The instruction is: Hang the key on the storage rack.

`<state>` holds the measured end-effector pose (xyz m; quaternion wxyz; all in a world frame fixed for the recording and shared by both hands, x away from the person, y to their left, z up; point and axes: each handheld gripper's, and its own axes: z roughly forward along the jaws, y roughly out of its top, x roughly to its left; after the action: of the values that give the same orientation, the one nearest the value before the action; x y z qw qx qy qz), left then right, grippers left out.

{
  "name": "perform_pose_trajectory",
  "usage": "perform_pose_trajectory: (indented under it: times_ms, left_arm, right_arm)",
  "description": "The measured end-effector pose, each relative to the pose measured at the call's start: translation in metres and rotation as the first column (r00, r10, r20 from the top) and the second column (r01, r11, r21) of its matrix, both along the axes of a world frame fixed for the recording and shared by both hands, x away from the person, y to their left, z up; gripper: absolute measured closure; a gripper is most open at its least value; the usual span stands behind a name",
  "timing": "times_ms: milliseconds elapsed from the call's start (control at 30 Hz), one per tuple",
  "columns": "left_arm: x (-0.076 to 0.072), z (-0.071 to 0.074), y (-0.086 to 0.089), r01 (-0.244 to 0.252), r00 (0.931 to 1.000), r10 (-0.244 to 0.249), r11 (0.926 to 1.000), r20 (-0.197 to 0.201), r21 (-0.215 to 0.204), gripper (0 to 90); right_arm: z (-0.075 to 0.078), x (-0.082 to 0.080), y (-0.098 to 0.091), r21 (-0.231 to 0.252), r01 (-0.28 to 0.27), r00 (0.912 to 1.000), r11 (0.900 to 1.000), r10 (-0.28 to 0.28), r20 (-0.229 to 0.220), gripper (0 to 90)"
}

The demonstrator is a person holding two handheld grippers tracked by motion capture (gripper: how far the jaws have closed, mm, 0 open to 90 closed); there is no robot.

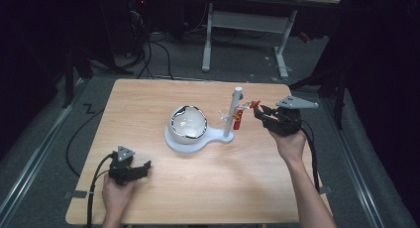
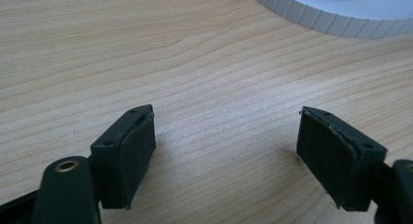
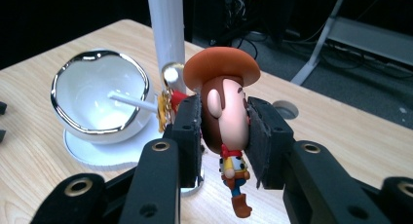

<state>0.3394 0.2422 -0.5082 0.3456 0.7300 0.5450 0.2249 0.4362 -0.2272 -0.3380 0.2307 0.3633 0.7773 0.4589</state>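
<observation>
Cowboy figure clamped by the head between the right gripper jaws, held beside the white post, above the table. White bowl tilted on the round stand base. Left gripper spread wide, holding nothing, low at the near left. Pale wood grain up close, ribbed base edge. Dark room, grey floor, desk legs and cables behind

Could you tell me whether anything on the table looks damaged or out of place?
Nothing looks damaged or spilled. The white bowl sits tilted on its stand, apparently by design. The one unusual sight is the cowboy figurine, clamped by its head in the right gripper beside the post.
</observation>
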Motion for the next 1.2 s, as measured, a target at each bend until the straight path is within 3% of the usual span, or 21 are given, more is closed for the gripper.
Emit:
perform_pose_trajectory:
  times_ms: [100,467,1000,1200]
  left_arm:
    - [0.0,0.0,0.0,0.0,1.0,0.0,1.0,0.0,0.0,22.6]
    - [0.0,0.0,0.0,0.001,1.0,-0.001,1.0,-0.002,0.0,22.6]
    - [0.0,0.0,0.0,0.0,1.0,0.0,1.0,-0.001,0.002,22.6]
    - [0.0,0.0,0.0,-0.002,1.0,0.002,1.0,0.0,0.001,22.7]
  right_arm:
    - [-0.003,0.0,0.003,-0.024,0.001,1.0,0.9997,-0.002,-0.009,67.7]
    - [-0.01,0.003,0.008,-0.045,0.001,0.9994,0.999,-0.003,-0.035,67.7]
    - [-0.03,0.006,0.001,-0.016,0.021,0.9962,0.9996,-0.022,-0.084,66.4]
    - [-0.032,0.004,-0.001,0.0,0.022,0.9958,0.9998,-0.022,-0.088,59.3]
